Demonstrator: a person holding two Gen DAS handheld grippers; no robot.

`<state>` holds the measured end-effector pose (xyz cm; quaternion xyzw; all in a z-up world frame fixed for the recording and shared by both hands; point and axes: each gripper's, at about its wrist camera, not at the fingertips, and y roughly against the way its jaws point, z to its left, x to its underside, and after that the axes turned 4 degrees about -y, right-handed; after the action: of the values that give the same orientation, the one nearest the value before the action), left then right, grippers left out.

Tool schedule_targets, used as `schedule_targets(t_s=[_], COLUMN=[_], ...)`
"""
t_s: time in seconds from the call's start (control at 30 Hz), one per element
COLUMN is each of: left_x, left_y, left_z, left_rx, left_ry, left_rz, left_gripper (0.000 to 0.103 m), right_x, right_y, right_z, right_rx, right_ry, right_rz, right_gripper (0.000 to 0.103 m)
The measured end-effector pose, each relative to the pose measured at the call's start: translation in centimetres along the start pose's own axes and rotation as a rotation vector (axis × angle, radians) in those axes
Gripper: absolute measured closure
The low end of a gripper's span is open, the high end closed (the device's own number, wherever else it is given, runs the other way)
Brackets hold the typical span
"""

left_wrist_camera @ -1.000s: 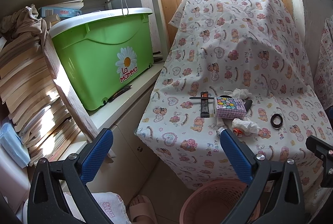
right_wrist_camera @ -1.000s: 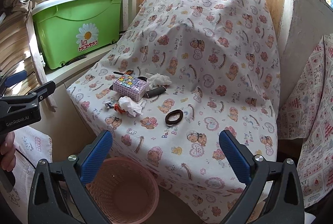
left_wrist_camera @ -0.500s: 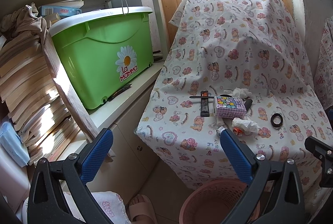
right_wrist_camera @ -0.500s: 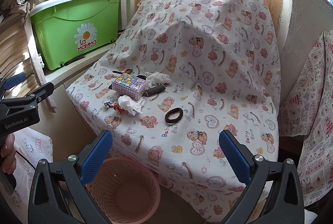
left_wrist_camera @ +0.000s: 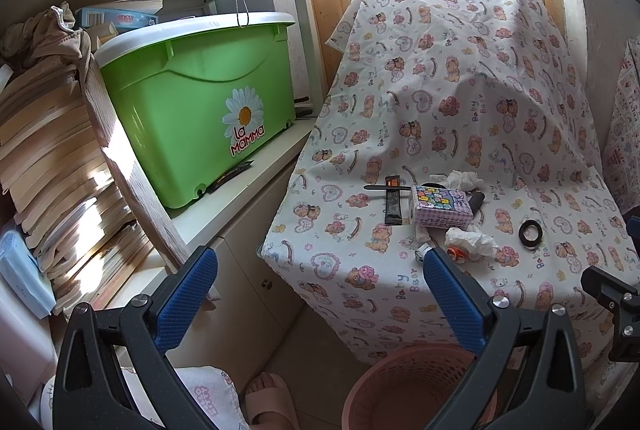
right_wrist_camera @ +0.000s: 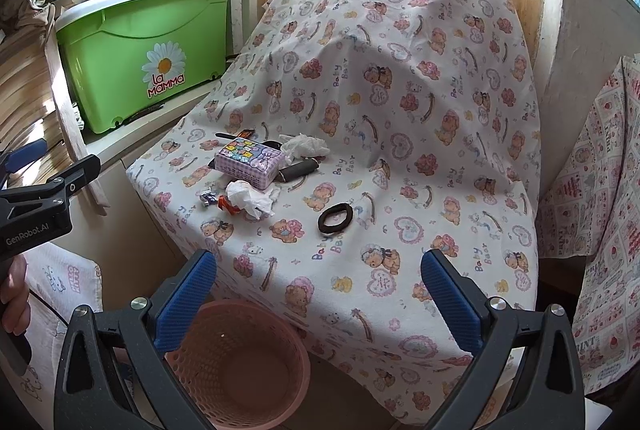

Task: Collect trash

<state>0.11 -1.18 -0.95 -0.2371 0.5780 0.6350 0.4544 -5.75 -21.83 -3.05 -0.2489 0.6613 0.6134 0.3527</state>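
On a surface draped in a bear-print cloth (right_wrist_camera: 400, 158) lie two crumpled white tissues (right_wrist_camera: 250, 198) (right_wrist_camera: 306, 146), with small wrappers (right_wrist_camera: 210, 197) beside the nearer one. The same tissues (left_wrist_camera: 470, 240) (left_wrist_camera: 462, 180) show in the left wrist view. A pink mesh basket (right_wrist_camera: 236, 362) (left_wrist_camera: 416, 386) stands on the floor below the cloth's front edge. My left gripper (left_wrist_camera: 320, 294) and right gripper (right_wrist_camera: 318, 296) are both open and hold nothing. Both hang in front of the cloth, well short of the tissues.
A pink patterned box (right_wrist_camera: 250, 162), a black cylinder (right_wrist_camera: 298, 170), a black ring (right_wrist_camera: 334, 218) and a dark sachet (left_wrist_camera: 394, 204) share the cloth. A green lidded bin (left_wrist_camera: 200, 98) sits on a white cabinet (left_wrist_camera: 240, 270) at left. A sandalled foot (left_wrist_camera: 268, 398) is by the basket.
Both grippers stay open. The right wrist view has crept slightly closer to the cloth-covered surface; the left view has barely shifted.
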Motion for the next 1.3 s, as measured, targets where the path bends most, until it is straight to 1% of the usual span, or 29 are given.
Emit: schedule_targets(t_s=[0.3, 0.47, 0.7, 0.73, 0.9, 1.13, 1.3], left_x=[0.0, 0.1, 0.2, 0.2, 0.3, 0.5, 0.4], left_y=[-0.2, -0.2, -0.4, -0.4, -0.7, -0.8, -0.9], left_z=[0.4, 0.0, -0.6, -0.6, -0.7, -0.7, -0.9], left_rx=[0.006, 0.007, 0.012, 0.013, 0.038, 0.054, 0.103], left_ry=[0.018, 0.009, 0.003, 0.002, -0.003, 0.000, 0.002], left_rz=[0.014, 0.016, 0.026, 0.028, 0.047, 0.047, 0.058], left_gripper=[0.001, 0.001, 0.001, 0.001, 0.001, 0.002, 0.002], right_x=[-0.1, 0.3, 1.1, 0.7, 0.4, 0.6, 0.6], right_y=[0.0, -0.3, -1.2, -1.4, -2.0, -2.6, -3.0], right_z=[-0.1, 0.0, 0.5, 0.3, -0.2, 0.2, 0.5], right_rx=[-0.001, -0.008, -0.021, -0.027, -0.053, -0.068, -0.083], right_ry=[0.000, -0.004, -0.013, -0.020, -0.056, -0.044, -0.034], right_rz=[0.000, 0.010, 0.064, 0.074, 0.111, 0.140, 0.158], right_gripper=[0.000, 0.000, 0.000, 0.000, 0.000, 0.000, 0.001])
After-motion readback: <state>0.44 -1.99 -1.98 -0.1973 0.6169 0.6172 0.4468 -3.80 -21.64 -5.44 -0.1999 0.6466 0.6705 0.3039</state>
